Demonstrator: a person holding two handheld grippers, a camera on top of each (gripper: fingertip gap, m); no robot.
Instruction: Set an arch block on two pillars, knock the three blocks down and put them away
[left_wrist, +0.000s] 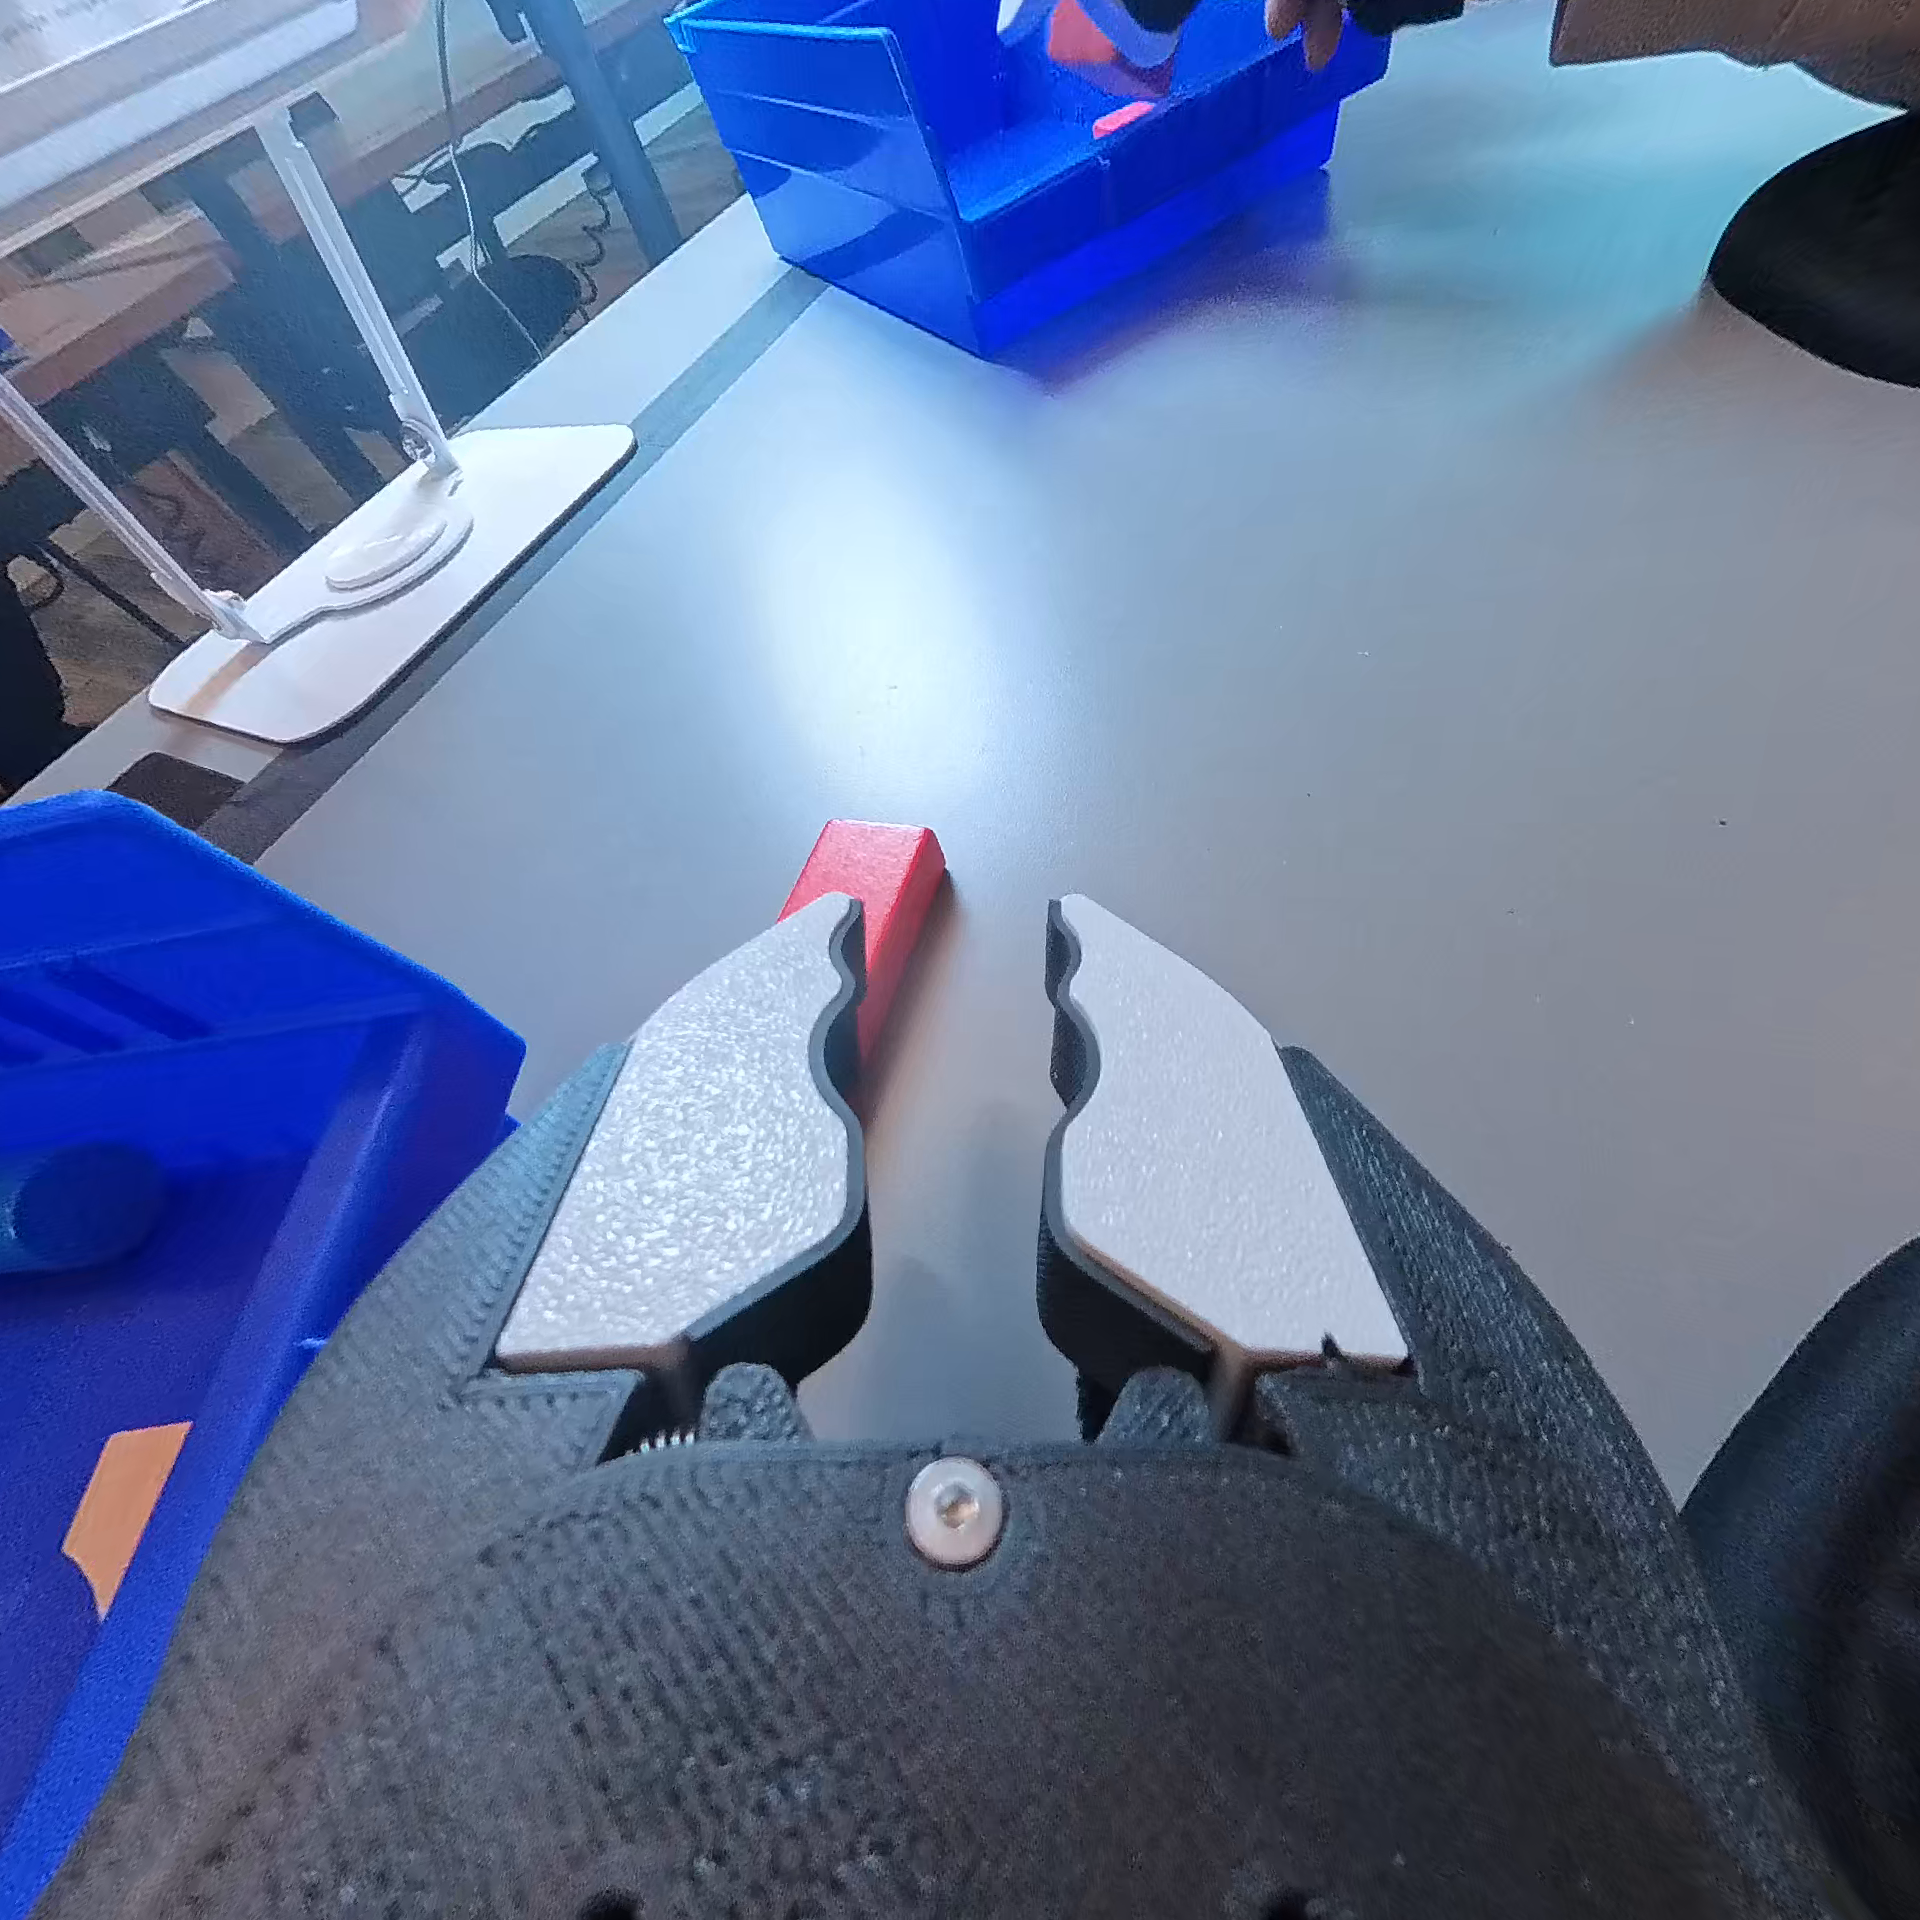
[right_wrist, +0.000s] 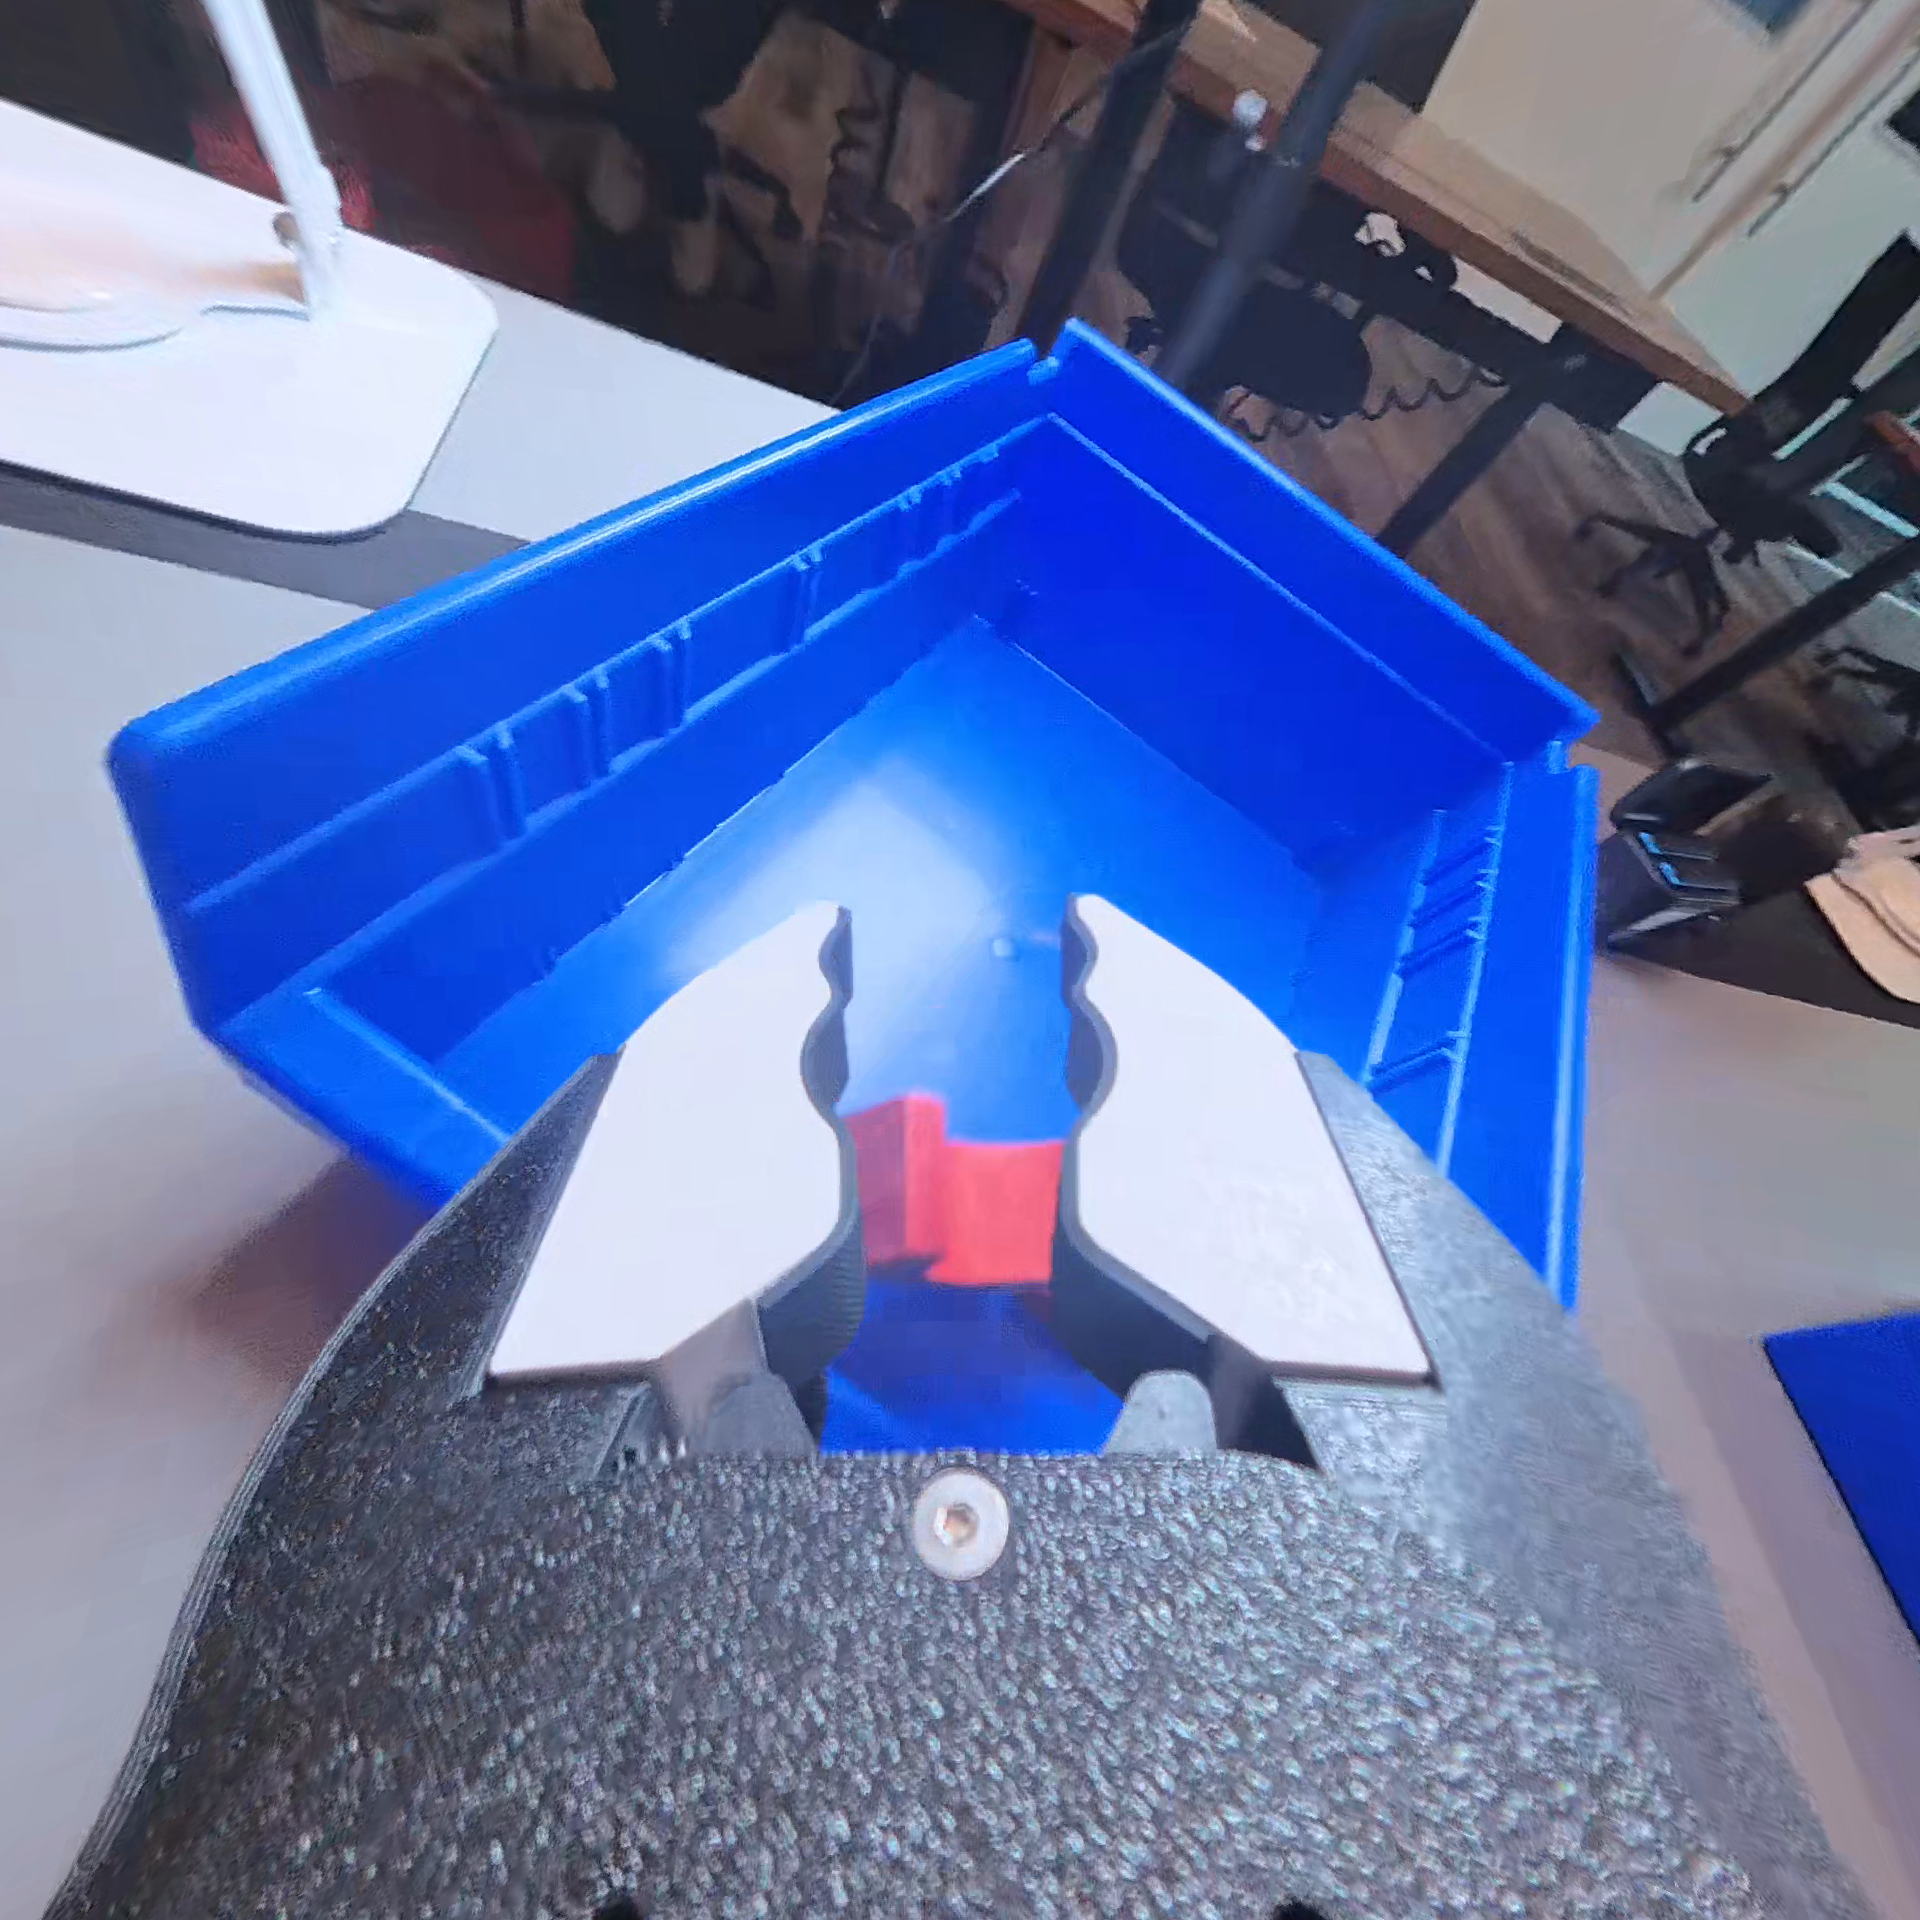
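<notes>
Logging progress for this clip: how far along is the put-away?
Done: a red block lies in the blue bin, under the open, empty right gripper. In hand: the open left gripper is beside a red pillar block lying on the grey table, not gripped. Left: bin that pillar. Third block unclear.

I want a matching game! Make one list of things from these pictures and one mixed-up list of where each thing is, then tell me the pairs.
Things:
1. Long red block
2. Red arch block
3. White lamp base
4. Left tool

Places:
A. Inside the blue bin, under the open right tool
B. At the table's edge, far left
C. Lying flat on the table, partly under a left-tool finger
D. Low over the table, open, holding nothing

Pairs: 1-C, 2-A, 3-B, 4-D
</notes>
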